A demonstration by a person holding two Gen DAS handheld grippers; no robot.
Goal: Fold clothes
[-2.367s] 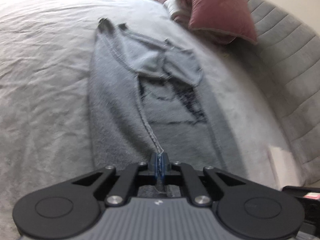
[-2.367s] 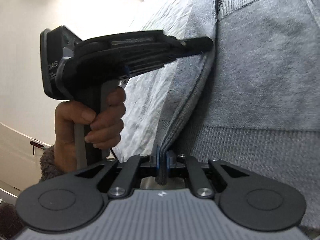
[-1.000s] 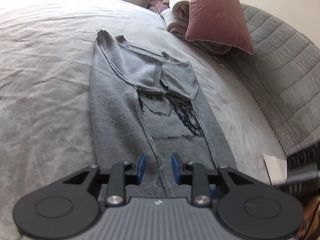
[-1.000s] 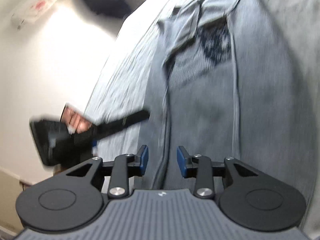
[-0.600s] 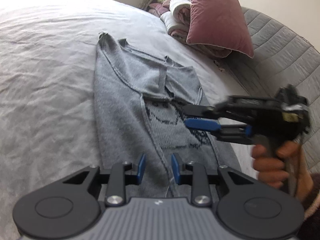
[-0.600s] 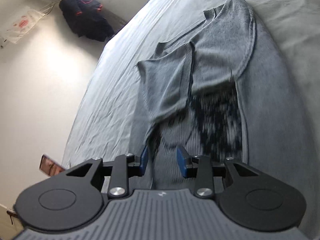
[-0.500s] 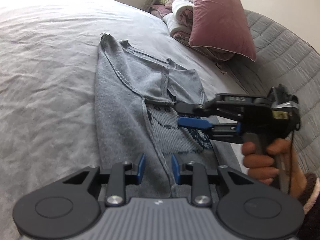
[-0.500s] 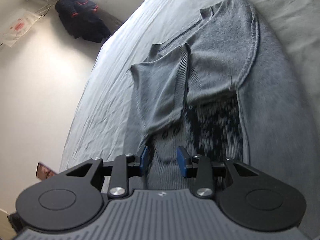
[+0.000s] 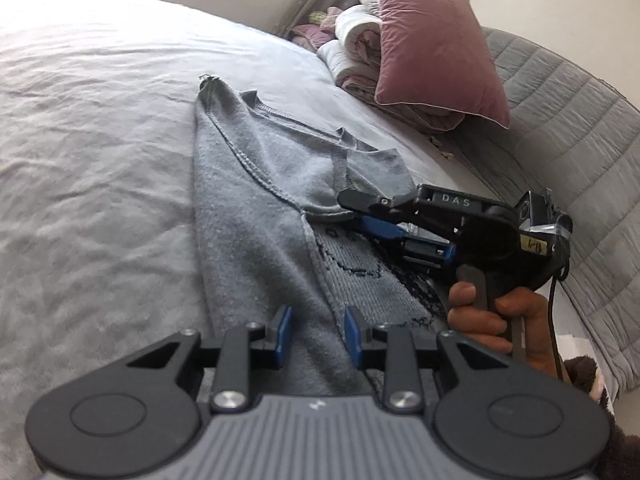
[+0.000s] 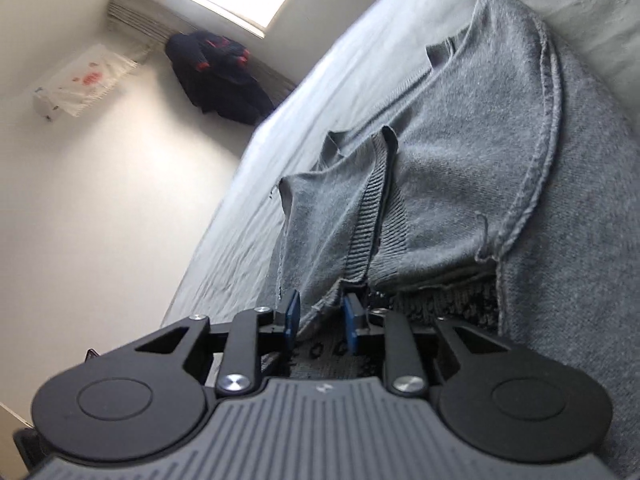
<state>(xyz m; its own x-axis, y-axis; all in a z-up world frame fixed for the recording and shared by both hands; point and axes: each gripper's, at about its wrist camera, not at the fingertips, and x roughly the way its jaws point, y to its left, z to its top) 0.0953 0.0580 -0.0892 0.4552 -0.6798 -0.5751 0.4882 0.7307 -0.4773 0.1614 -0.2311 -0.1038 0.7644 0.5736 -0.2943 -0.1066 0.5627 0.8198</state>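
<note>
A grey knitted sweater (image 9: 256,208) lies lengthwise on the bed, both sides folded inward, a dark pattern showing in the gap. My left gripper (image 9: 318,336) is open, low over the sweater's near hem, straddling a folded seam. My right gripper (image 9: 362,210) shows in the left wrist view, open, its fingertips at the cuff edge of the folded sleeve (image 9: 368,176). In the right wrist view the sweater (image 10: 472,184) fills the frame; the right gripper (image 10: 320,316) is open, with the ribbed sleeve cuff (image 10: 360,248) between its blue pads (image 10: 294,314).
The bed has a pale grey sheet (image 9: 88,132). A pink pillow (image 9: 432,48) and folded bedding (image 9: 352,60) lie at the far right, beside a quilted grey headboard (image 9: 568,120). A dark garment (image 10: 216,76) hangs below the window.
Both grippers let go of the sweater's hem and opened. The right gripper moved forward along the sweater to the folded sleeve's cuff. The left gripper stayed near the hem.
</note>
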